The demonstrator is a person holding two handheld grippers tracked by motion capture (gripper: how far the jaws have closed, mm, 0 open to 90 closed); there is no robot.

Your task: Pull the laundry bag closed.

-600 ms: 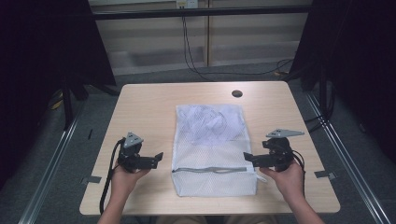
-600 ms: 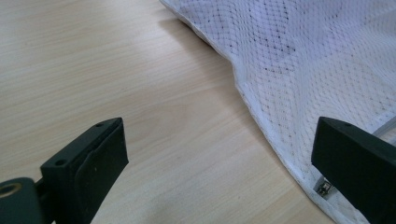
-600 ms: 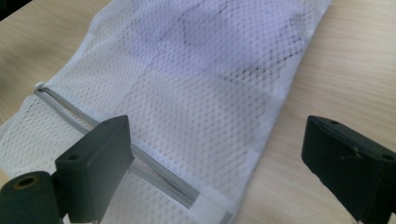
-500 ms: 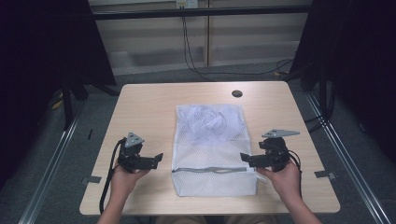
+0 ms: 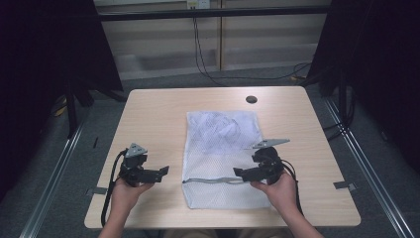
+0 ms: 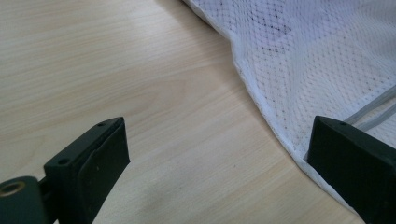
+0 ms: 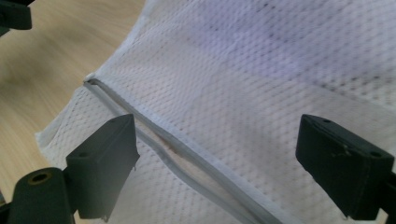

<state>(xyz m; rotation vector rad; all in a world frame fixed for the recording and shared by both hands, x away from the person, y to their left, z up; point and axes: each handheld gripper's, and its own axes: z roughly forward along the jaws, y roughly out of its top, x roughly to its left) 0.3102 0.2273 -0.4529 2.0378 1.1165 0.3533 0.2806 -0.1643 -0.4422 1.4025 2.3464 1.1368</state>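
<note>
From above I see a white mesh bag (image 5: 218, 158) lying flat in the middle of the light wooden table (image 5: 158, 114), its grey zipper (image 5: 213, 180) running across near my end. My left gripper (image 5: 159, 172) sits on the bare table just left of the bag, its jaws pointing toward the bag's edge and clear of it. My right gripper (image 5: 239, 173) hangs over the bag's right part, just above the zipper, jaws pointing left. A small dark round hole (image 5: 251, 99) marks the table's far side.
</note>
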